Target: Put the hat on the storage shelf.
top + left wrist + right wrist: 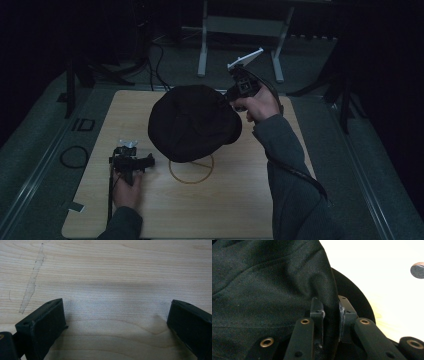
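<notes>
Carry step in hand, by the look of it: right gripper [234, 98] clamped tight on a fold at the edge of the black hat [192, 122], jaws nearly together with cloth between, hat held up over the far-middle of the wooden table [240, 210] and overlapping the drawn circle [191, 171]. Left gripper [150, 160] parked low on the near-left of the board, jaws wide apart, nothing between them. Next move probably a lowering onto the circle, keeping the pinch until the brim sits flat.

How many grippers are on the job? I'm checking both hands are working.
2: the right gripper pinches the black hat at mid-table; the left gripper rests open near the left edge.
</notes>
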Available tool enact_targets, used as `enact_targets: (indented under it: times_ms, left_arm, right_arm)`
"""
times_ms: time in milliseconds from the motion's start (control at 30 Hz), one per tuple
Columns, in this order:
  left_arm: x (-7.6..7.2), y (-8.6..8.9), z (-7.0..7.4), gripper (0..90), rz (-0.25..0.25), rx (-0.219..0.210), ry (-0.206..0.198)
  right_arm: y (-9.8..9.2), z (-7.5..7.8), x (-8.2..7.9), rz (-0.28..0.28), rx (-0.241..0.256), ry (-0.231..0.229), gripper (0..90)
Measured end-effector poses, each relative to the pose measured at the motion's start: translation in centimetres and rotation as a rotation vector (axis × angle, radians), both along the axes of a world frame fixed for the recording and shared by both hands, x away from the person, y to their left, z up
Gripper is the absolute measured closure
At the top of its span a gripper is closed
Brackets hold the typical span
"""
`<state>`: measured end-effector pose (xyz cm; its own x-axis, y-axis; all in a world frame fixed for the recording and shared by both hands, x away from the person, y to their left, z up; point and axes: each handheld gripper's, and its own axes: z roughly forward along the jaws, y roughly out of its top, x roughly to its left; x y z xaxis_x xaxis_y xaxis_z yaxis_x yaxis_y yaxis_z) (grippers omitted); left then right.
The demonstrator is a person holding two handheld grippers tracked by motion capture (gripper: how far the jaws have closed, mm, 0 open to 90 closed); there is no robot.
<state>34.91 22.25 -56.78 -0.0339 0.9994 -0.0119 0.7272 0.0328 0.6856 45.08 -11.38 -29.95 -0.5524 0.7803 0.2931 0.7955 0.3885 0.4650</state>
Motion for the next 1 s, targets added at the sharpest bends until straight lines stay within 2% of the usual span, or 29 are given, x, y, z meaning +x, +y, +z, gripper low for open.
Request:
enact_targets:
  times_ms: [267,1000]
  left_arm:
    - [0.0,0.0,0.0,1.2,-0.002,0.003,0.001]
    - [0.0,0.0,0.0,1.2,-0.005,0.005,0.003]
  right_arm:
    - [0.2,-0.7,-0.1,0.002,-0.024,0.002,77.0]
    - [0.9,-2.2,0.0,0.022,-0.017,0.021,76.3]
